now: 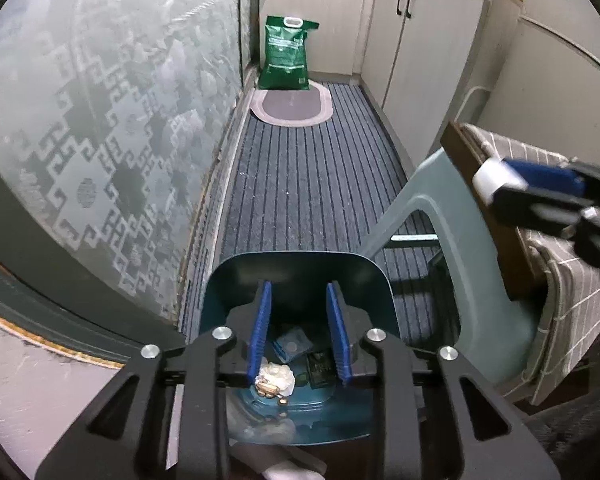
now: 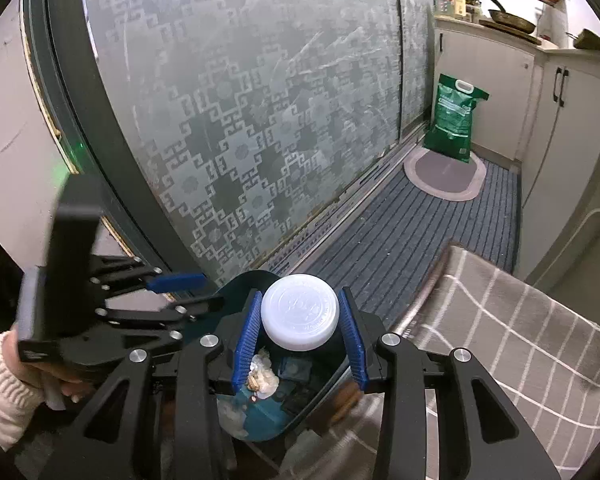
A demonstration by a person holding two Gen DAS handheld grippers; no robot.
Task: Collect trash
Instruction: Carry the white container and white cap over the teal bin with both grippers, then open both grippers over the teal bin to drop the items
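A teal trash bin [image 1: 292, 258] stands on the striped floor mat with its mouth open upward. Inside lie a crumpled white wrapper [image 1: 274, 376] with nut shells, a blue packet [image 1: 294, 344] and a dark packet [image 1: 320, 368]. My left gripper [image 1: 299, 292] hangs over the bin mouth, blue pads apart with nothing between them. In the right wrist view it [image 2: 192, 292] shows at the left, above the bin [image 2: 236, 286]. My right gripper [image 2: 300, 296] is shut on a white round plastic jar [image 2: 300, 312], held above the bin. From the left wrist view, the jar [image 1: 494, 178] comes in from the right.
A frosted patterned glass door [image 1: 100, 120] runs along the left. A pale green plastic stool [image 1: 420, 216] and a checked cloth [image 2: 500, 340] crowd the bin's right side. A green bag [image 1: 286, 54], an oval mat [image 1: 292, 106] and white cabinets [image 1: 428, 40] lie beyond. A cream sleeve [image 2: 0, 380] shows.
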